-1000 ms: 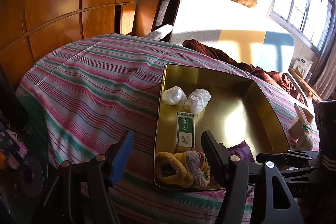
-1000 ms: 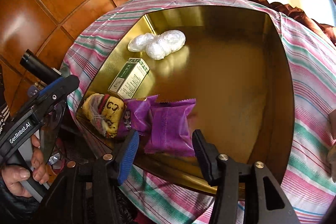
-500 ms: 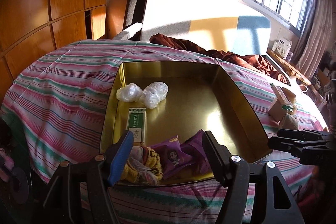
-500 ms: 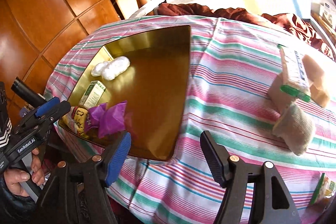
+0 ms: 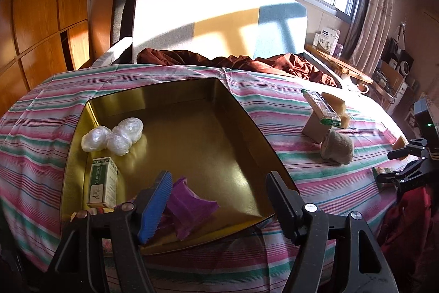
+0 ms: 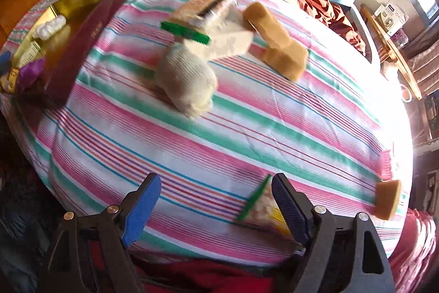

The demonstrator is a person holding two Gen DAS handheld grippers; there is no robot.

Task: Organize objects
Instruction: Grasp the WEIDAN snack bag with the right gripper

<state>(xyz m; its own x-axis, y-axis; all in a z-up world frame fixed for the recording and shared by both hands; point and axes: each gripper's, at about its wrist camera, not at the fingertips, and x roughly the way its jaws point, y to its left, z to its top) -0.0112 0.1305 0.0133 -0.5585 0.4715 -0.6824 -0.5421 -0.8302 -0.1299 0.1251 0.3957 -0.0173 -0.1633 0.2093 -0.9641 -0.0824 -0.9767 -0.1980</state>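
Observation:
A gold tin (image 5: 247,128) sits on the striped cloth. It holds white wrapped balls (image 5: 115,136), a green-white box (image 5: 103,180) and purple packets (image 5: 189,208). My left gripper (image 5: 219,206) hovers over the tin's near corner, jaws opening and empty. My right gripper (image 6: 215,208) is over the cloth, jaws opening with nothing between them. A small green-edged packet (image 6: 260,208) lies beside its dark finger (image 6: 288,208). Farther off are a beige knitted roll (image 6: 186,81), a clear packet with a green strip (image 6: 203,21) and a tan block (image 6: 277,40).
Another tan block (image 6: 387,199) rests near the table's right edge. A brown cloth (image 5: 247,62) is heaped on the seat behind the table. Wooden cabinets (image 5: 41,18) stand at the left. Red fabric (image 6: 219,276) hangs below the near edge.
The purple packet that was between my right fingers now lies in the tin. The right gripper has swung right over the cloth and opened wider. The left gripper has also swung right.

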